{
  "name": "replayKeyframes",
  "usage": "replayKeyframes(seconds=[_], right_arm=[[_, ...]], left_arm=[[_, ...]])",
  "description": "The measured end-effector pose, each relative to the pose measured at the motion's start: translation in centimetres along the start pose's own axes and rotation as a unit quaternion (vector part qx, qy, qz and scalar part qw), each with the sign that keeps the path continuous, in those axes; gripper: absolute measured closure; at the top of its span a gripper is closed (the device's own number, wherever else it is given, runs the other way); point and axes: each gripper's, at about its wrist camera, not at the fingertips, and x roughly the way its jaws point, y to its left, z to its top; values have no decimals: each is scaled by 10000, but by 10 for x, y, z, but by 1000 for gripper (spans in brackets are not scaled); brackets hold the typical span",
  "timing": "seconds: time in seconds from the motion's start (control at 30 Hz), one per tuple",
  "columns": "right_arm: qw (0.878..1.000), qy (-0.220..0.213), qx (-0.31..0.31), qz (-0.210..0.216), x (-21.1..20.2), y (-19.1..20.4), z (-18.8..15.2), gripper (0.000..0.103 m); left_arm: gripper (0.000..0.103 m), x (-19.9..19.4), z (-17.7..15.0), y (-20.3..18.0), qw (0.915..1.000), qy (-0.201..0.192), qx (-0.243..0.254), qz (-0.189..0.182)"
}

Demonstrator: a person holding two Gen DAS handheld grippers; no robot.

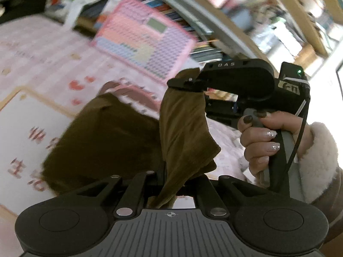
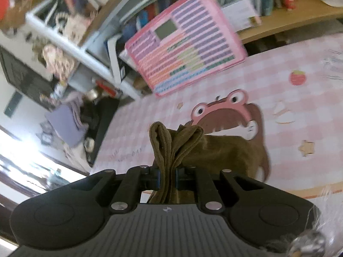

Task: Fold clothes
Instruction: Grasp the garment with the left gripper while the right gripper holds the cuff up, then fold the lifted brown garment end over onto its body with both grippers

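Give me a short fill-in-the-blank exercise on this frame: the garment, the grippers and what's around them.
1. Both grippers are shut on an olive-brown ____.
2. The garment hangs over a pink checked mat printed with a cartoon ____.
3. A pink ____ leans against the shelves.
4. In the left wrist view the right gripper is held by a hand in a fluffy white ____.

Missing words: garment; frog; board; sleeve

Olive garment [image 1: 184,128] between both grippers' fingers [image 1: 184,82]

blurred shelves [image 1: 225,10], garment-hidden left gripper [image 1: 169,180] jaws
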Motion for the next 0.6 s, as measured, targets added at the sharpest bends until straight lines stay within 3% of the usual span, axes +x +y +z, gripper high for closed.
replayKeyframes(seconds=[0.07,0.13,0.2,0.27,0.37,0.6], right_arm=[[9998,118,-79,-132,22,10,-2,85],[9994,179,-86,-267,40,16,-6,71],[9995,130,75,-270,46,18,-9,66],[9995,-131,188,-229,35,19,-10,61],[9976,-567,285,-287,13,18,-13,55],[9787,-925,-47,-1831,-34,8,-78,50]], left_arm=[[94,-1,4,19,9997,147,-181,48],[86,-2,7,35,9992,306,-196,149],[60,-8,9,47,9985,385,-36,396],[48,-17,14,61,9979,357,139,530],[48,-26,24,81,9974,354,354,528],[48,9,69,90,9975,401,523,-246]])
